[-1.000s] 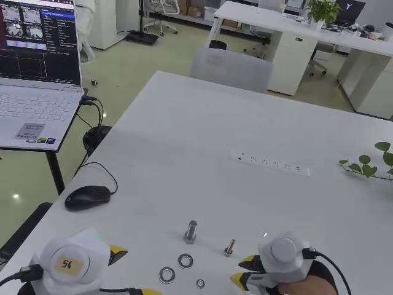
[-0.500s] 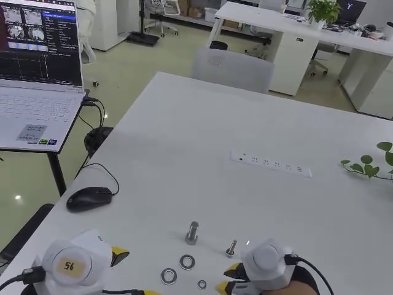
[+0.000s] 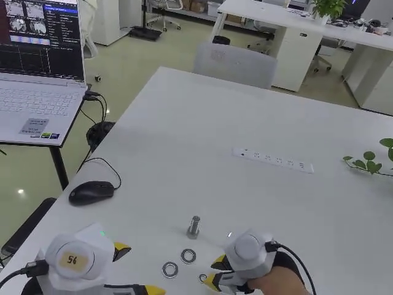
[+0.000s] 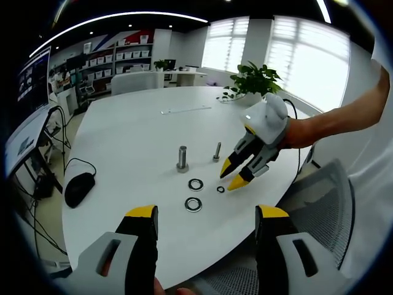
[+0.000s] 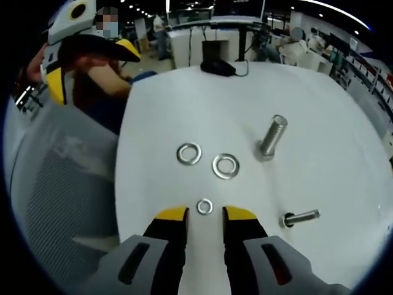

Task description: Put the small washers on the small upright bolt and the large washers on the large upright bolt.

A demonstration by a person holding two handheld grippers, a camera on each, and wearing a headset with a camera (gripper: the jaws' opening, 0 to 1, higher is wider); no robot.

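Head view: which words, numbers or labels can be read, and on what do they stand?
"56": round yellow label on top of the left gripper.
Laptop screen text: too small to read.
Sticker beside the laptop keyboard: too blurred to read.

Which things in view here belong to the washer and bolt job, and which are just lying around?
For the job: large bolt, small bolt, large washer, second large washer, small washer, right gripper, left gripper.

Lying about: mouse, power strip, laptop, plant, chair.
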